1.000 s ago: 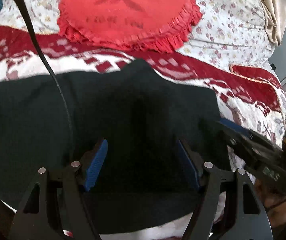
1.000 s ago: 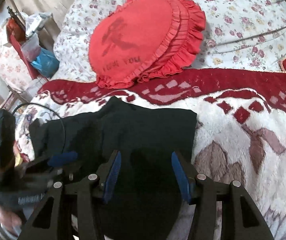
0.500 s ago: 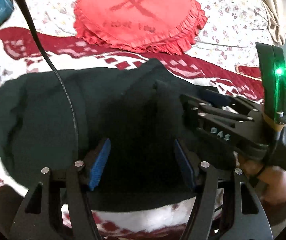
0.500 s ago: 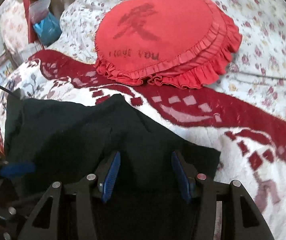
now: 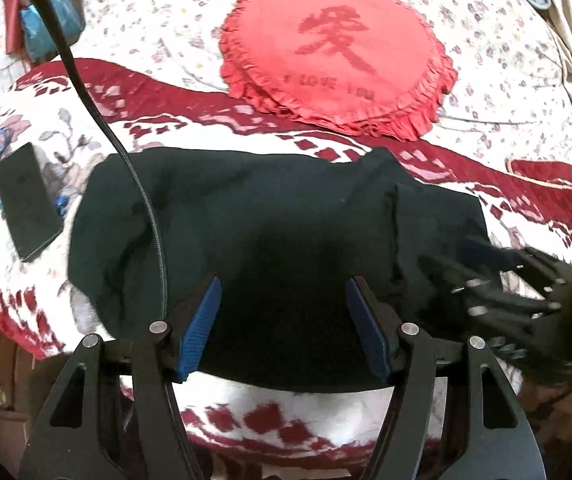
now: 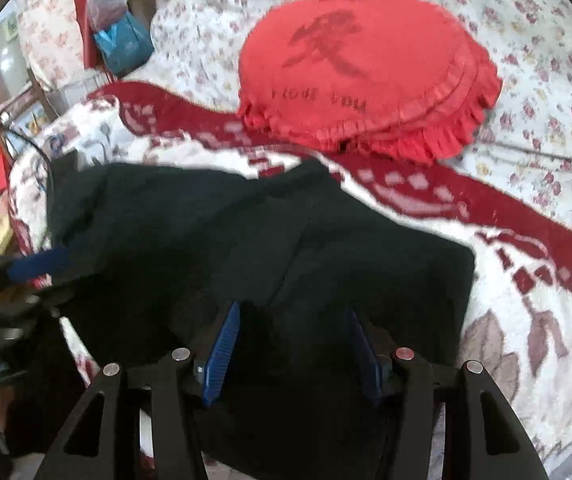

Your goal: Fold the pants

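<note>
The black pants [image 5: 254, 232] lie folded into a thick rectangle on the red and white blanket [image 5: 86, 92]; they also show in the right wrist view [image 6: 246, 240]. My left gripper [image 5: 284, 304] is open and empty, raised over the near edge of the pants. My right gripper [image 6: 292, 332] is open and empty over the right half of the pants. The right gripper shows blurred at the right of the left wrist view [image 5: 518, 296]. The left gripper shows at the left edge of the right wrist view [image 6: 26, 272].
A red round frilled cushion [image 5: 338, 60] lies behind the pants on the floral bedspread [image 5: 158, 12]. A black phone [image 5: 26, 208] lies on the blanket left of the pants. A black cable [image 5: 126, 160] hangs across the left wrist view. The bed's near edge runs just below the pants.
Both grippers have pulled back and up from the pants, so more of the folded pants and the blanket shows. The phone has come into view. The jaws stayed open.
</note>
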